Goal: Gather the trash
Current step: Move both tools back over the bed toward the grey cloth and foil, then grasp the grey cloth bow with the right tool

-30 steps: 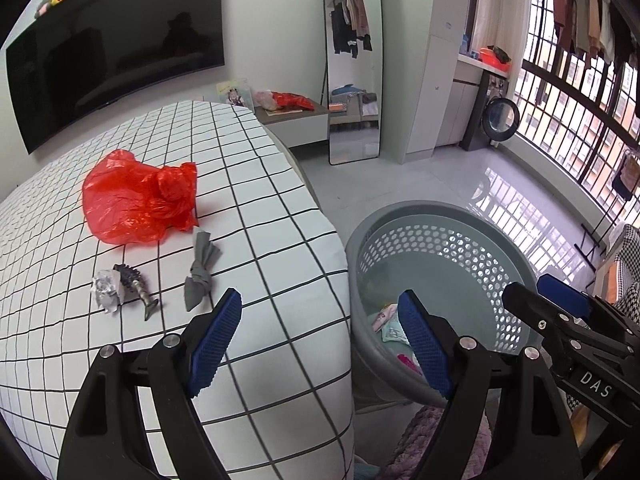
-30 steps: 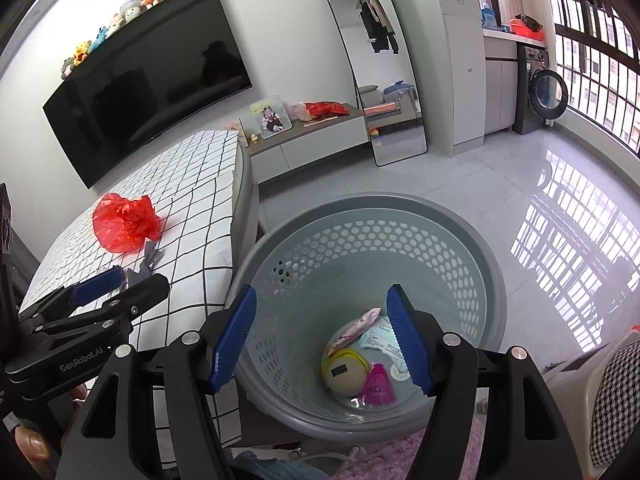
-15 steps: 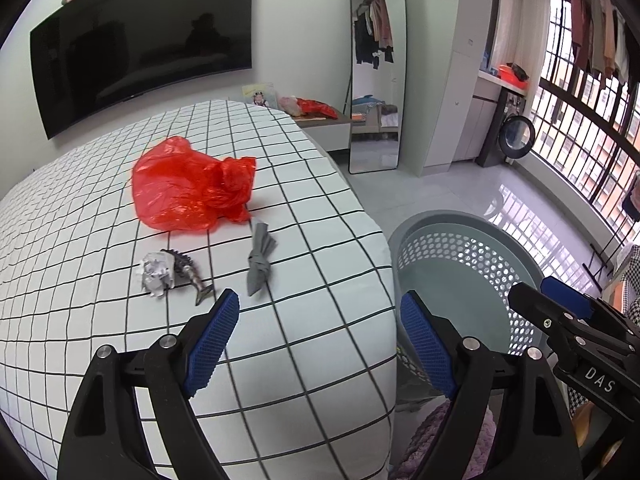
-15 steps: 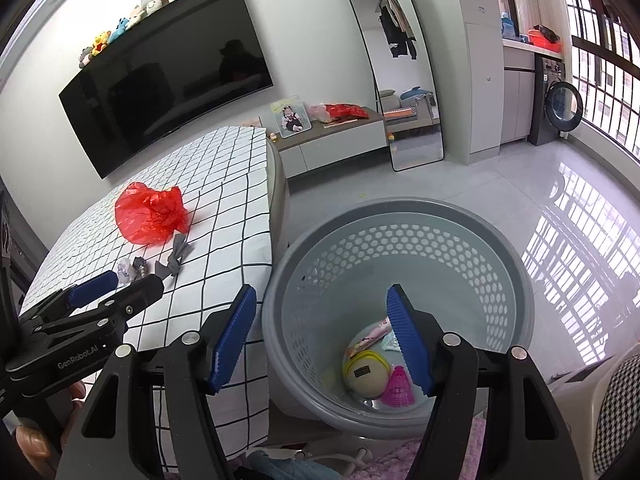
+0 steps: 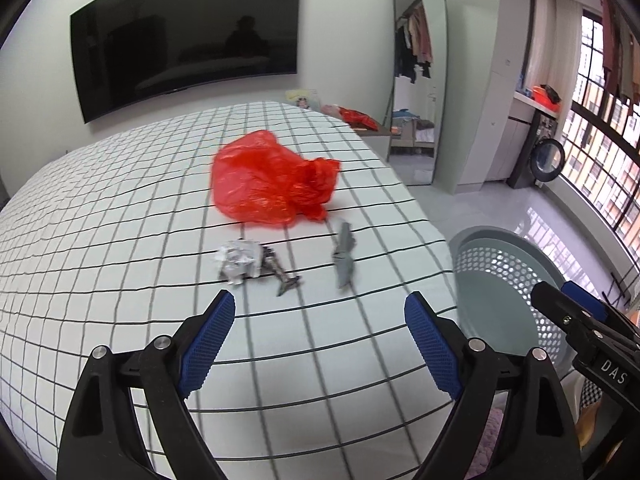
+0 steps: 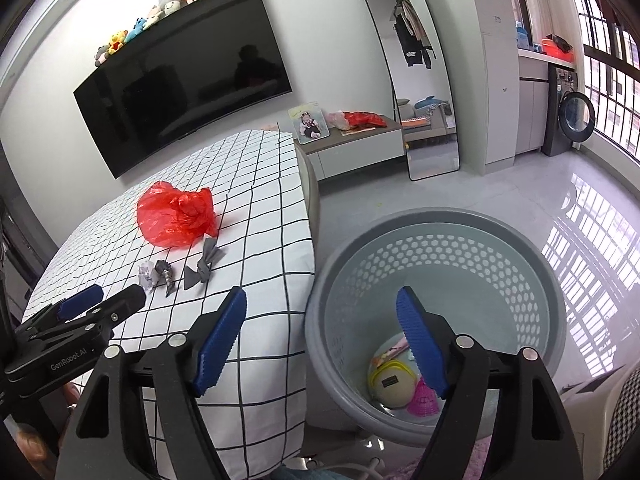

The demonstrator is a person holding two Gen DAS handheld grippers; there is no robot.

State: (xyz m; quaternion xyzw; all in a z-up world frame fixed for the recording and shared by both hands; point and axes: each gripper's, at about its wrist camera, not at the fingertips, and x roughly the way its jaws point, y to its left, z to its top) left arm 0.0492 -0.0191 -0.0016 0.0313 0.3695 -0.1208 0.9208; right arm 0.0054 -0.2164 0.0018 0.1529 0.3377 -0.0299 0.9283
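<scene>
On the checked bed (image 5: 120,240) lie a red plastic bag (image 5: 272,182), a crumpled white wrapper (image 5: 238,260) with a dark scrap beside it, and a grey folded scrap (image 5: 344,258). My left gripper (image 5: 320,328) hovers over the bed just short of them, jaws opening, nothing between them. My right gripper (image 6: 320,336) hangs over the bed's edge and the grey perforated basket (image 6: 436,240), jaws opening and empty. The basket holds a yellow-rimmed mask (image 6: 392,380), a pink item (image 6: 422,396) and a wrapper. The same bag (image 6: 176,216) and scraps (image 6: 200,266) show in the right wrist view.
A black TV (image 6: 184,88) hangs on the wall beyond the bed, soft toys on top. A low cabinet (image 6: 360,148) with a photo and a red bag, a standing mirror (image 6: 416,80) and a washing machine (image 6: 572,116) stand across the tiled floor. A person's hand shows at bottom left.
The left gripper has swung left from over the basket to over the bed, facing the scraps. The right gripper has shifted left too, and its jaws have widened.
</scene>
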